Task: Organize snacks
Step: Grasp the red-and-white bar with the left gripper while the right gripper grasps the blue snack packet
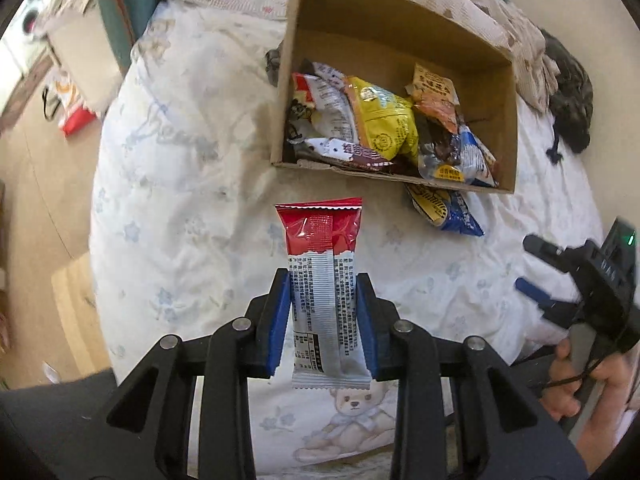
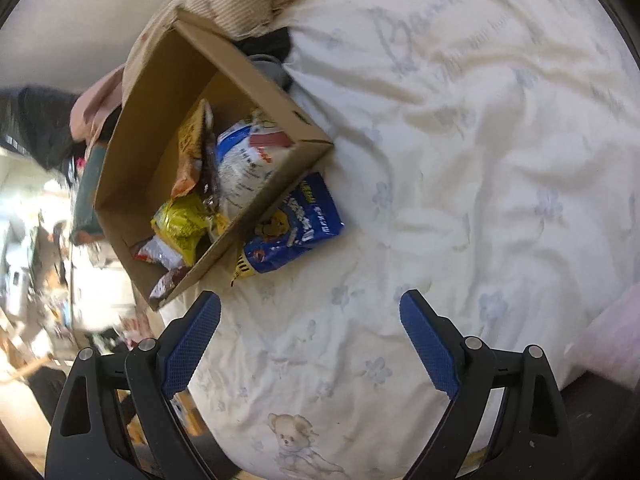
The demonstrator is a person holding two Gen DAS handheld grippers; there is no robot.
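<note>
While pinched by left gripper (image 1: 325, 276), snack packet (image 1: 325, 280) lengthwise, red end toward box (image 1: 404, 40)

bed sheet (image 2: 460, 80) | cursive script, illegible | snack packets' print unreadable

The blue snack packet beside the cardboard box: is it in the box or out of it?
Out. The blue snack packet lies on the bedsheet against the outer wall of the cardboard box, its upper edge hidden by that wall.

The left wrist view looks down along its fingers at the bed (image 1: 192, 168), the box (image 1: 396, 32) far and slightly right. The right wrist view looks down from close above, with the box (image 2: 156, 92) far left. Both share the box and the blue packet (image 1: 452, 210) (image 2: 296, 224) beside it.
</note>
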